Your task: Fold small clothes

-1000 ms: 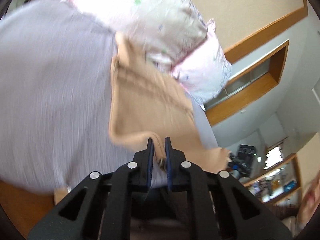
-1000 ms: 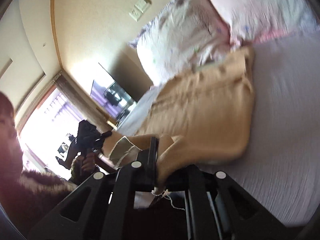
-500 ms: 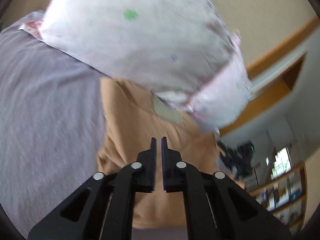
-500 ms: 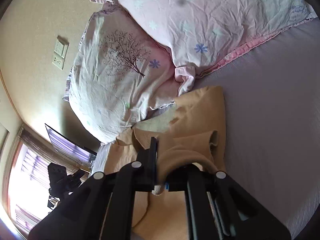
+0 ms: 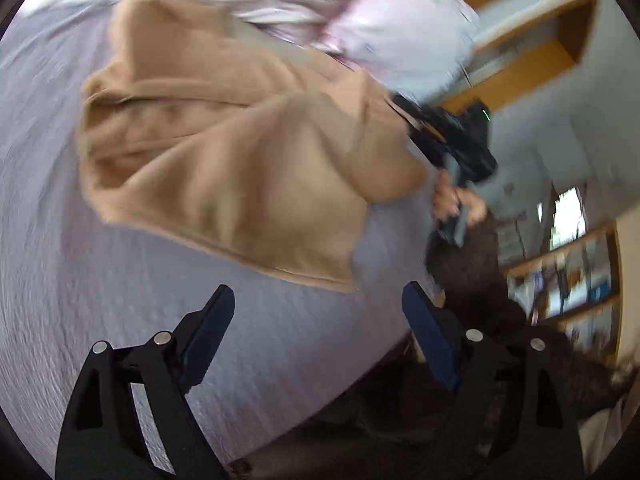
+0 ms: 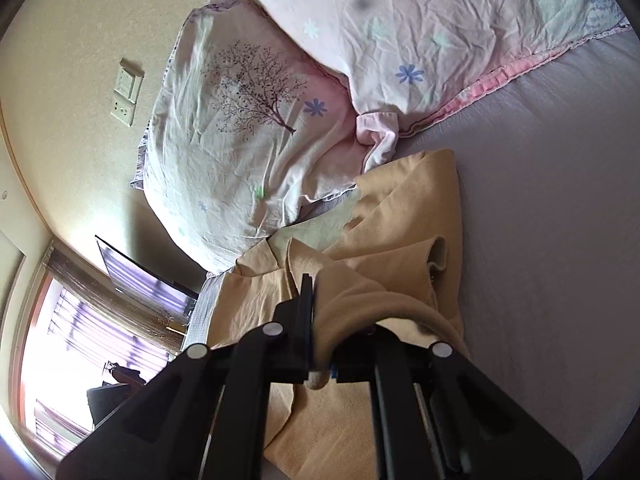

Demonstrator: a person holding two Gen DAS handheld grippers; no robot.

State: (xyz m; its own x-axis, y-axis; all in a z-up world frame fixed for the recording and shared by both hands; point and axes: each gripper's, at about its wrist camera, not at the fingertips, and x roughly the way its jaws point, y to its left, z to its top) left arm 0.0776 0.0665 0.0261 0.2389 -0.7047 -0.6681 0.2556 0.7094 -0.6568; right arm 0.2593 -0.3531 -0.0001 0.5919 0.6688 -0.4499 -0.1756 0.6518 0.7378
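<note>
A tan fleece garment (image 5: 240,152) lies folded over on the grey bed sheet (image 5: 100,280), up against the pillows. My left gripper (image 5: 316,320) is open and empty, just short of the garment's near hem. My right gripper (image 6: 316,296) is shut on a fold of the tan garment (image 6: 404,216), which drapes over its fingers; only the left finger (image 6: 306,304) shows. In the left wrist view the right gripper (image 5: 448,136) is at the garment's far right edge, held by a hand.
Two floral pillows (image 6: 280,120) lie against the beige wall at the head of the bed. The grey sheet (image 6: 540,240) stretches to the right of the garment. A window and a TV (image 6: 140,276) are at the left. Shelves (image 5: 572,280) stand beyond the bed.
My left gripper has let go of the garment, opened wide and drawn back from it. The garment now lies folded on the sheet. My right gripper keeps its hold.
</note>
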